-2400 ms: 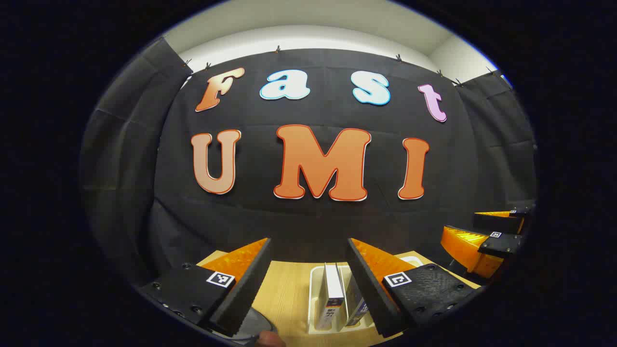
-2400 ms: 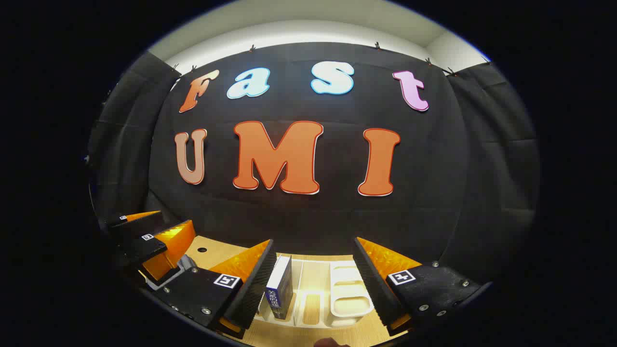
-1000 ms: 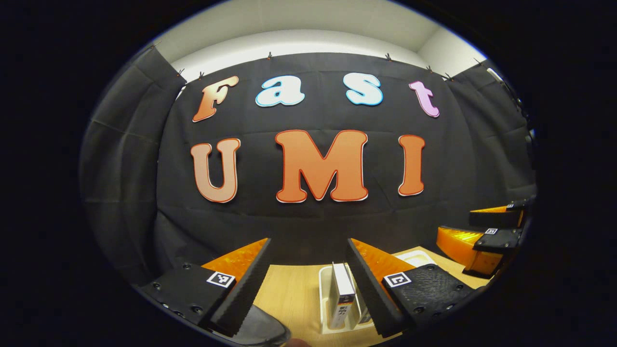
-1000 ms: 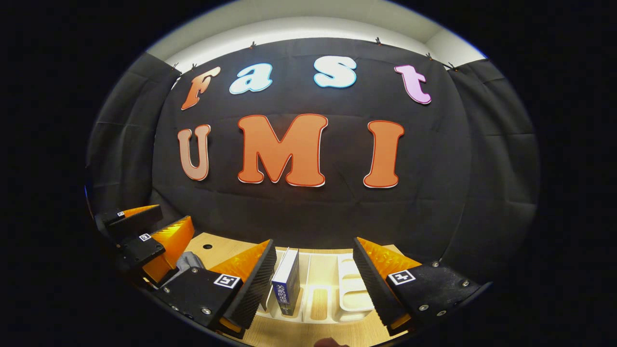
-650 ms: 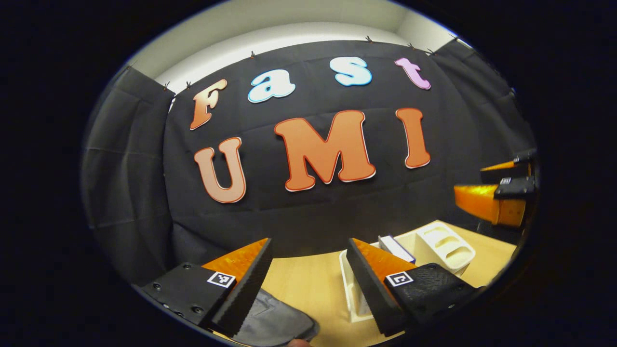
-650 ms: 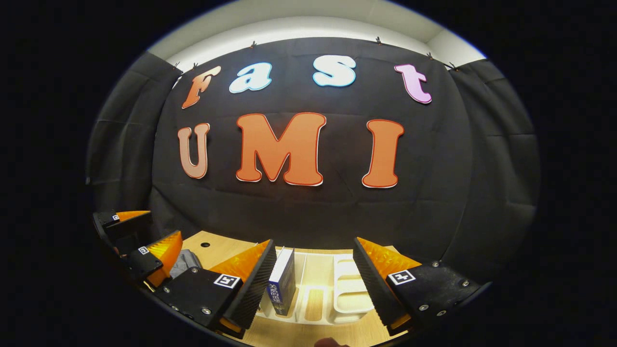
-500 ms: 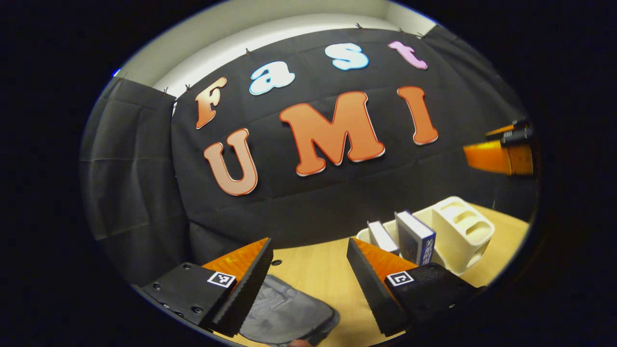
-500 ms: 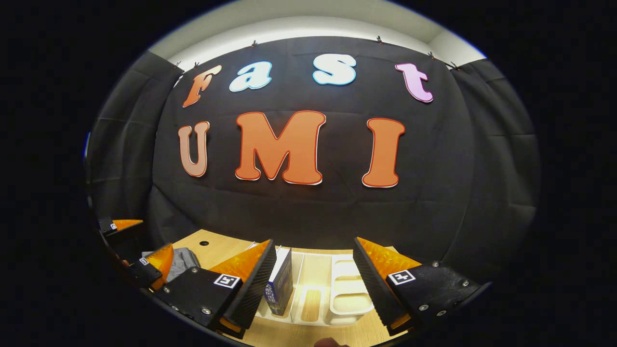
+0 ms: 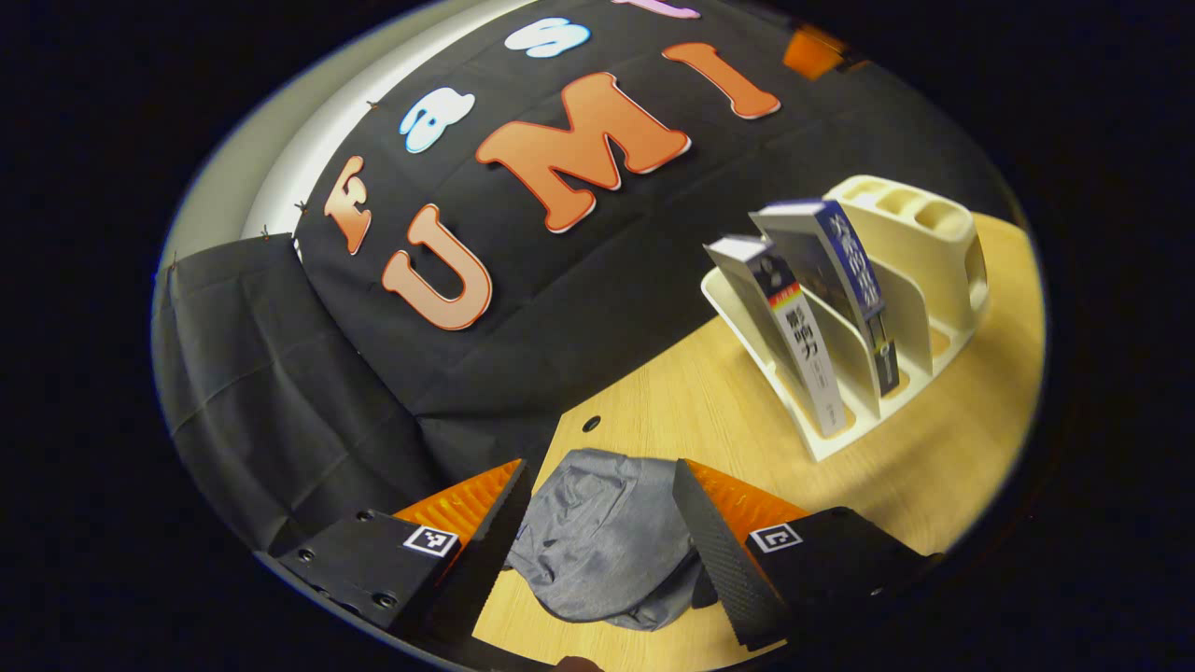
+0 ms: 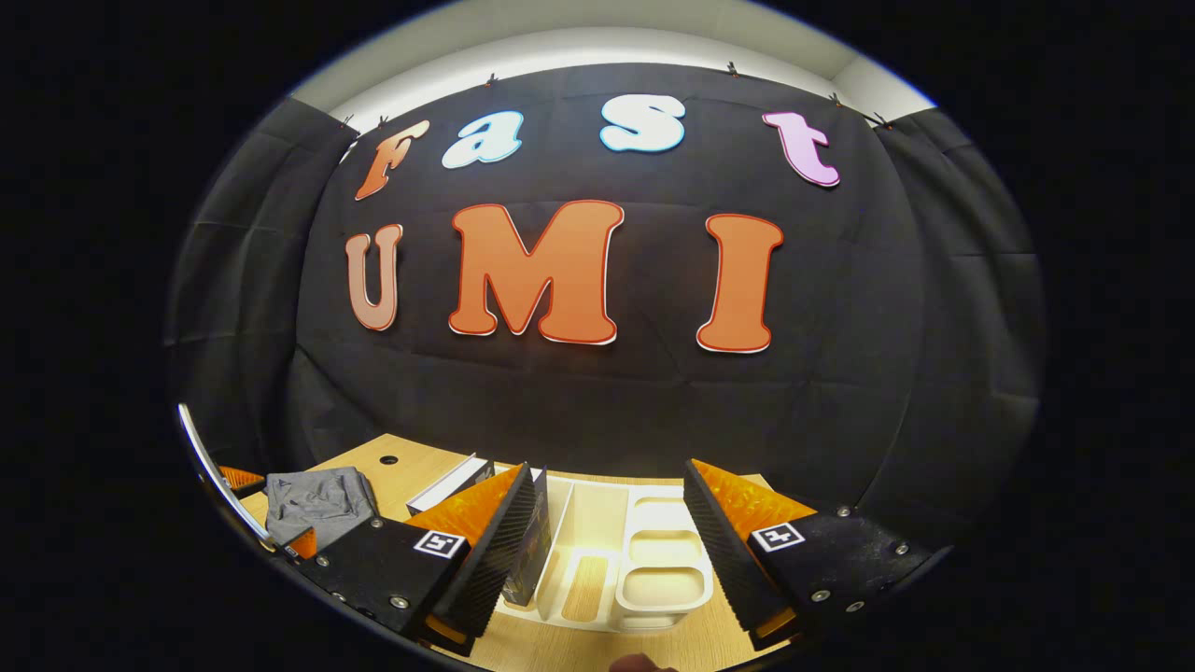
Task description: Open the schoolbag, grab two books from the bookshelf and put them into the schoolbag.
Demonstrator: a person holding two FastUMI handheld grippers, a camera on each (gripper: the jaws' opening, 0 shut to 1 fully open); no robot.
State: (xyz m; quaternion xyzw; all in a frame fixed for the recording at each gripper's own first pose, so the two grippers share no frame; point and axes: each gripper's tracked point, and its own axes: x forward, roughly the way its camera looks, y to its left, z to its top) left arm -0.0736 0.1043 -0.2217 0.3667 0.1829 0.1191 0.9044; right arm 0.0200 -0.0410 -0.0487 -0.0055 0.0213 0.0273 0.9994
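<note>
A grey schoolbag (image 9: 597,551) lies crumpled on the wooden table (image 9: 709,411), and it looks zipped. My left gripper (image 9: 599,471) hovers over it, open, with the bag showing between its fingers. A white bookshelf rack (image 9: 934,280) stands to the right and holds two upright books, one white-spined (image 9: 805,345) and one blue (image 9: 851,266). My right gripper (image 10: 607,467) is open in front of the rack (image 10: 644,569). The blue book (image 10: 534,546) stands just behind its left finger, and the white book (image 10: 448,485) is further left. The bag (image 10: 313,504) lies at the far left.
The rack's right end has small empty compartments (image 10: 658,583). A round hole (image 9: 589,423) sits in the tabletop near the black cloth wall. Orange parts of the left gripper (image 10: 299,541) show at the left edge of the right gripper view.
The left gripper has swung down and to the left, away from the rack, and now sits tilted over the bag. The right gripper has barely shifted and stays open at the rack.
</note>
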